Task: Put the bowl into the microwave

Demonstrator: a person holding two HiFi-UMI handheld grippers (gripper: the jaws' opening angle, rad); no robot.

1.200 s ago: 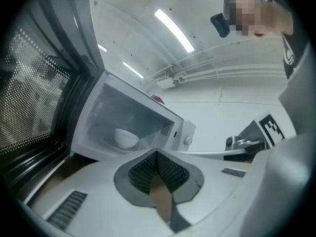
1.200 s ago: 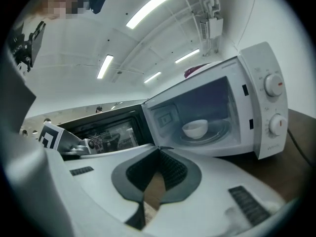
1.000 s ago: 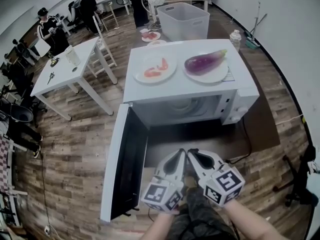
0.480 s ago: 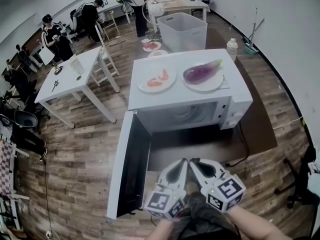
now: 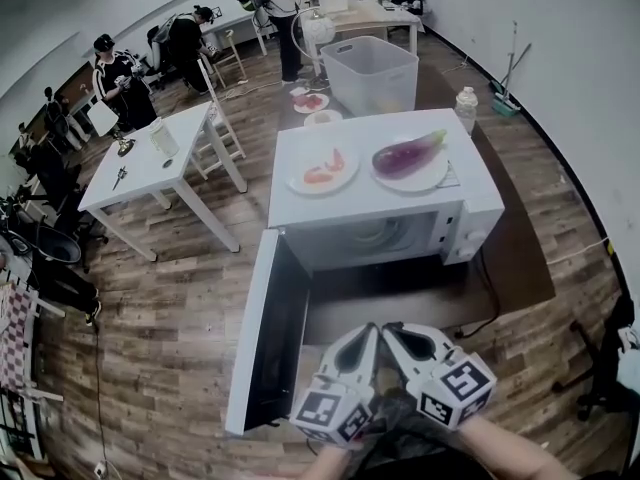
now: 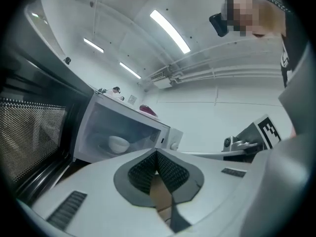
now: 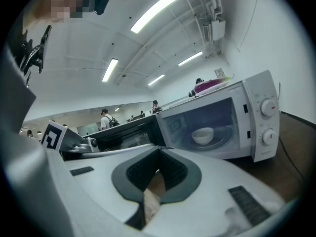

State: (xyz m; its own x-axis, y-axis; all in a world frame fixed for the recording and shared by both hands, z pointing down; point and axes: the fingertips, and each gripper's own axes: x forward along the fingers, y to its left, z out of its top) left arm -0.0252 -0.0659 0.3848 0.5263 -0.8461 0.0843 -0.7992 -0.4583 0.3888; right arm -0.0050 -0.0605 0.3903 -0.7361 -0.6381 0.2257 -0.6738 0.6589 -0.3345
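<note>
Bowl in the open microwave, both grippers closed and empty.
White bowl point(image 7: 203, 134) sits on the glass tray inside the microwave point(image 5: 472, 230), whose door point(image 5: 262, 348) is swung open to the left. The left gripper point(image 5: 368, 332) and right gripper point(image 5: 392, 330) are side by side at the near edge, in front of the cavity and well apart from the bowl. Each has its jaws pressed together with nothing between. On the microwave top, an eggplant point(image 5: 407, 154) lies on a plate at right and a plate of red food point(image 5: 322, 171) at left.
</note>
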